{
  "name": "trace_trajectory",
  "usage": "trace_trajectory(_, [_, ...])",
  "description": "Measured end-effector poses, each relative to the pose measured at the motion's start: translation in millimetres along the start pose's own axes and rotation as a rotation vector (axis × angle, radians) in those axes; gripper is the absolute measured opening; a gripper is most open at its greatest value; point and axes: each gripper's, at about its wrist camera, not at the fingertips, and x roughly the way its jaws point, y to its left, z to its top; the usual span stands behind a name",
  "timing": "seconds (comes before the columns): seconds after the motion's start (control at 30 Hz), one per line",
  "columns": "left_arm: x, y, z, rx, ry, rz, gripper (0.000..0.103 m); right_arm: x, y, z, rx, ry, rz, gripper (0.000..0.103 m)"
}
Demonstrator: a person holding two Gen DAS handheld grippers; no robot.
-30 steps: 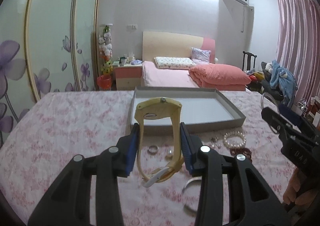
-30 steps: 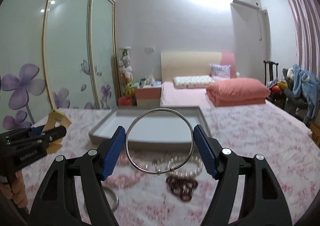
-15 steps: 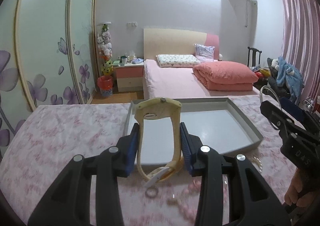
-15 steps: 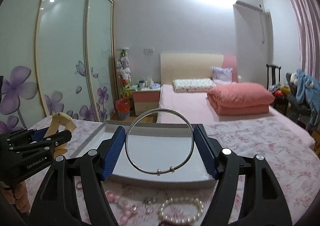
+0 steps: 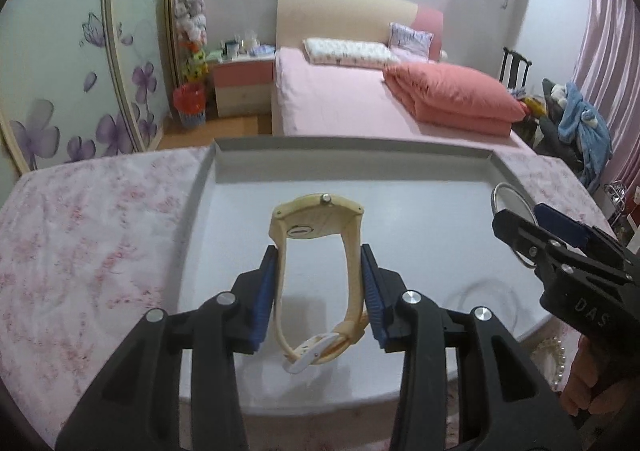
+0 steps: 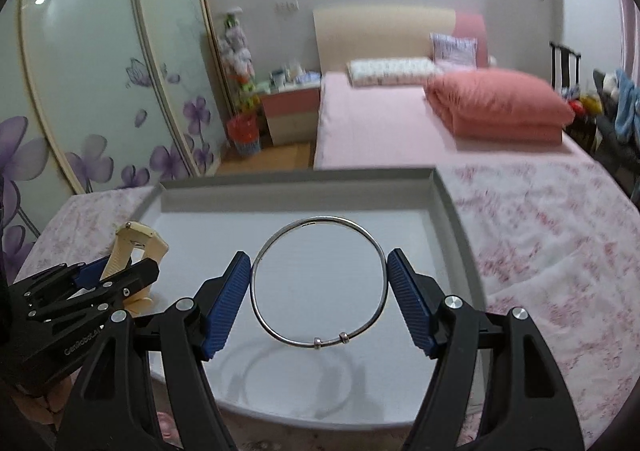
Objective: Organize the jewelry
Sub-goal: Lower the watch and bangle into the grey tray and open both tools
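Observation:
A cream wristwatch hangs over the white floor of the grey tray, with my left gripper shut on its strap, blue pads pressing both sides. Its buckle end dangles low between the fingers. In the right wrist view, my right gripper is shut on a thin silver bangle, held upright over the same tray and casting a ring shadow on it. The left gripper with the watch shows at the left there. The right gripper and bangle show at the right of the left wrist view.
The tray lies on a table with a pink floral cloth. A pearl bracelet rests on the cloth near the tray's front right corner, beside a person's hand. Beyond the table stand a pink bed and wardrobe doors.
Both grippers have moved forward and down, from above the loose jewelry on the cloth to over the tray. The watch and the bangle stay gripped.

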Motion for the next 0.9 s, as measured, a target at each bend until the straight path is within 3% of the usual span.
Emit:
trace_trajectory(0.13, [14.7, 3.3, 0.4, -0.019, 0.039, -0.007, 0.043, 13.2, -2.5, -2.4, 0.023, 0.075, 0.006, 0.071])
trace_trajectory(0.2, [19.0, 5.2, 0.1, -0.028, 0.048, -0.015, 0.048, 12.9, -3.7, -2.0, 0.025, 0.080, 0.006, 0.078])
trace_trajectory(0.5, [-21.2, 26.0, -1.9, -0.069, -0.027, -0.010, 0.052, -30.8, -12.1, 5.2, 0.041, -0.020, 0.032, 0.079])
trace_trajectory(0.77, [-77.7, 47.2, -45.4, -0.038, -0.035, 0.015, 0.051, -91.7, -9.2, -16.8, 0.000, -0.093, 0.055, 0.079])
trace_trajectory(0.9, [-86.9, 45.4, -74.7, 0.016, 0.009, 0.015, 0.040, -111.1, -7.1, -36.9, -0.015, -0.107, 0.070, 0.079])
